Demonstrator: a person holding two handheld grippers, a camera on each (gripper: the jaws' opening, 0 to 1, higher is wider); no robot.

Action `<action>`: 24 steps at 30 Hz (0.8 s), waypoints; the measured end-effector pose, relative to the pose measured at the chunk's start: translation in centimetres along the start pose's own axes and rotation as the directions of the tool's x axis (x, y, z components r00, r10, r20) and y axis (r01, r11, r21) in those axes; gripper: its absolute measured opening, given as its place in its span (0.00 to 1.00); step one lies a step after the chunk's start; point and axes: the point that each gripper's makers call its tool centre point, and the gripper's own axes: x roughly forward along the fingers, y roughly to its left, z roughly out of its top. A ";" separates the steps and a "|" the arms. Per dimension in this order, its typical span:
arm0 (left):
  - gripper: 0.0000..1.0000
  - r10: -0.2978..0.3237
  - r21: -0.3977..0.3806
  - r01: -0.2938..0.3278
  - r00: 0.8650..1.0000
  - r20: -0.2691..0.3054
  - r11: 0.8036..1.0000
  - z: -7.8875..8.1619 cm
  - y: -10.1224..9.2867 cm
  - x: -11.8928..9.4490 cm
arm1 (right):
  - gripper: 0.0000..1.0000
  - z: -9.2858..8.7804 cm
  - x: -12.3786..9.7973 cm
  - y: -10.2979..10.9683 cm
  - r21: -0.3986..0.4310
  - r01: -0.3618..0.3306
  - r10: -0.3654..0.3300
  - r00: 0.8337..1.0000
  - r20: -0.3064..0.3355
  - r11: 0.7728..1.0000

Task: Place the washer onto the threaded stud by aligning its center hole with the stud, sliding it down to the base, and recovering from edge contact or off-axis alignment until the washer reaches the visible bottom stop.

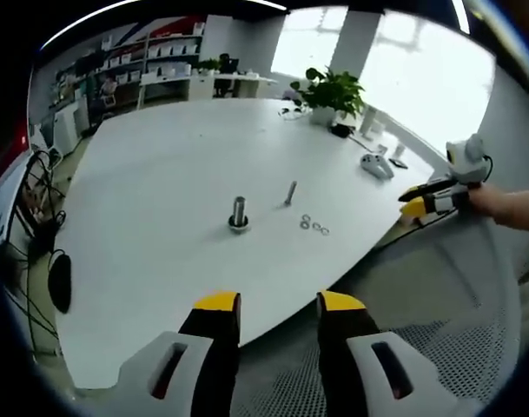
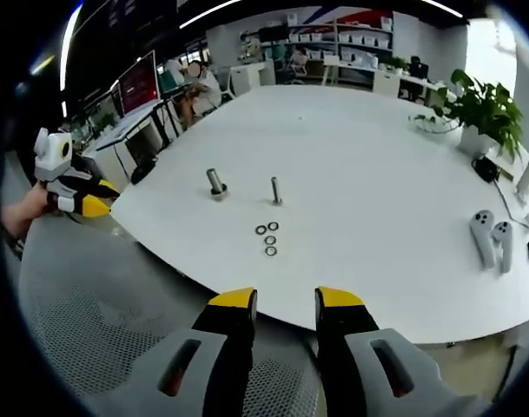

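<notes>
On the white table stand two upright metal parts: a thick threaded stud with a wide base (image 1: 238, 215) (image 2: 216, 184) and a thinner stud (image 1: 290, 193) (image 2: 276, 191). Several small washers (image 1: 314, 225) (image 2: 267, 238) lie flat in a cluster near the thin stud. My left gripper (image 1: 279, 306) is open, off the table's near edge, with nothing between its jaws; it also appears at the left of the right gripper view (image 2: 89, 196). My right gripper (image 2: 286, 302) is open and empty too, short of the table edge; it shows at the right of the left gripper view (image 1: 425, 201), held by a hand.
A mesh chair seat (image 2: 99, 330) (image 1: 438, 347) lies below both grippers. A potted plant (image 1: 332, 94) (image 2: 481, 113) stands at the table's far side. Two white controllers (image 2: 490, 236) and small devices lie near it. Desks, shelves and monitors fill the room behind.
</notes>
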 end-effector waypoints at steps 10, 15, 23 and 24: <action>0.33 0.000 0.005 0.000 1.000 -0.017 1.000 -0.3 0.1 0.0 | 0.29 0.1 0.0 0.5 0.020 -0.020 0.020 1.000 0.009 1.000; 0.33 0.006 -0.002 -0.006 1.000 -0.011 1.000 -0.3 0.3 -0.2 | 0.29 0.4 0.0 0.6 0.015 -0.030 0.030 0.999 0.022 0.999; 0.34 0.001 0.016 -0.001 1.000 0.012 1.000 0.2 0.0 -0.2 | 0.29 0.3 0.1 0.6 0.017 -0.033 0.033 0.999 0.015 0.999; 0.33 0.000 0.014 0.000 1.000 0.017 1.000 0.2 0.0 -0.2 | 0.29 0.4 0.0 0.6 0.022 -0.029 0.029 0.999 0.020 0.999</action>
